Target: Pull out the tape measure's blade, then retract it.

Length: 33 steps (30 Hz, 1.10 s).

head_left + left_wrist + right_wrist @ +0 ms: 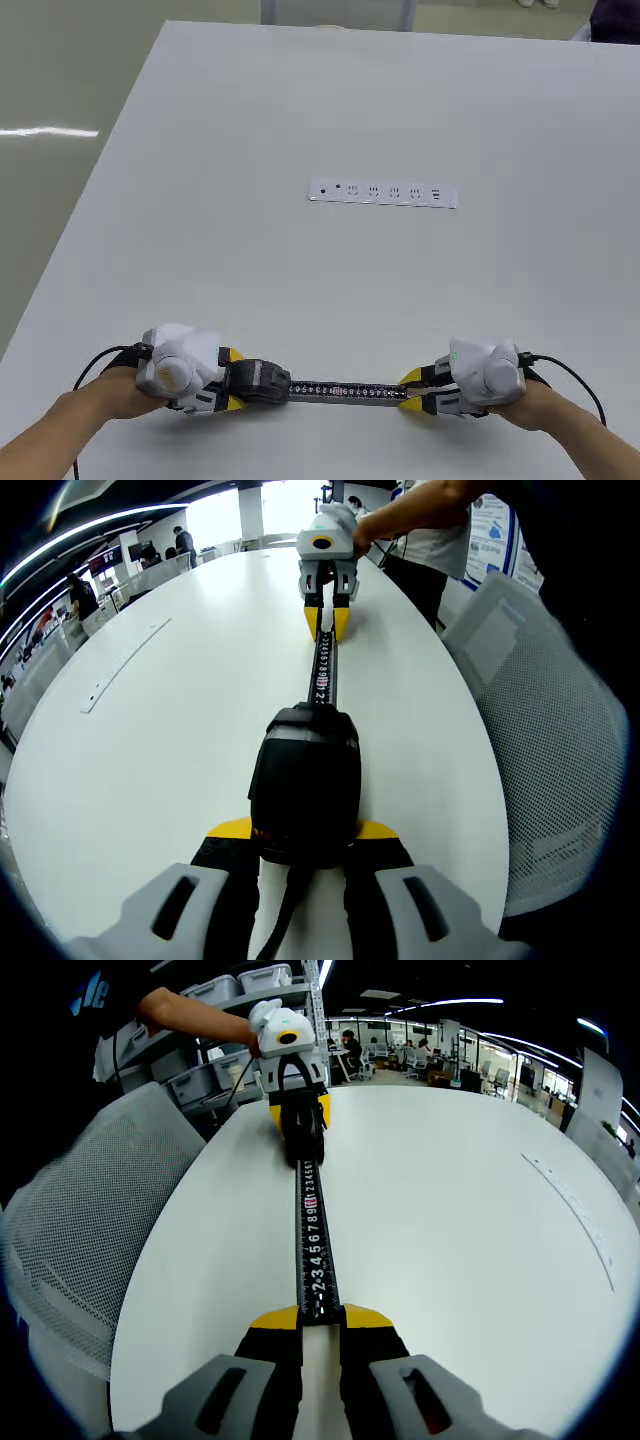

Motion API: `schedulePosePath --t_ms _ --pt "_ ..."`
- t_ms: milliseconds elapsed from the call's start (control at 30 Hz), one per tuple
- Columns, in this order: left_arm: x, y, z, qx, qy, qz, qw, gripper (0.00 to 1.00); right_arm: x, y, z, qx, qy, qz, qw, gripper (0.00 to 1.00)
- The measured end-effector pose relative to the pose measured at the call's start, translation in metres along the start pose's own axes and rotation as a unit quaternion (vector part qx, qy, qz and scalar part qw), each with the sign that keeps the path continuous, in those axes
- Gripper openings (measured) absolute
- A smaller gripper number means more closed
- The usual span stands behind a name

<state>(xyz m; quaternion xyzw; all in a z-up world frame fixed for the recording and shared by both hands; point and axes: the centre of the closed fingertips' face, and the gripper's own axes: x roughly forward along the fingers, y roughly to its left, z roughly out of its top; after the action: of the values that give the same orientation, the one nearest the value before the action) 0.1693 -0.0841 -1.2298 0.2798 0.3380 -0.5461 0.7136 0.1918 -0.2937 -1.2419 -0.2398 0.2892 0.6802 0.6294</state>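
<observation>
On the white table (400,120) near you, the tape measure (258,382) sits with its blade (345,391) drawn out.
Your left gripper (236,380) is clamped on the tape measure itself; your right gripper (410,391) pinches the blade's tip, jaws nearly closed.

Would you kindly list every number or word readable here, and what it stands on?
"2 3 4 5 6 7 8 9": on the tape measure's blade, right gripper view; the red-boxed mark beyond is blurred.
Power strip: markings too small to read.
</observation>
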Motion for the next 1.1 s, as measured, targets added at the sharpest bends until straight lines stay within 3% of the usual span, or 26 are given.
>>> schedulePosePath --t_ms 1100 --pt "0.000 0.000 0.000 0.000 0.000 0.000 1.0000 0.28 -0.016 -0.003 -0.014 0.003 0.013 -0.001 0.9999 0.11"
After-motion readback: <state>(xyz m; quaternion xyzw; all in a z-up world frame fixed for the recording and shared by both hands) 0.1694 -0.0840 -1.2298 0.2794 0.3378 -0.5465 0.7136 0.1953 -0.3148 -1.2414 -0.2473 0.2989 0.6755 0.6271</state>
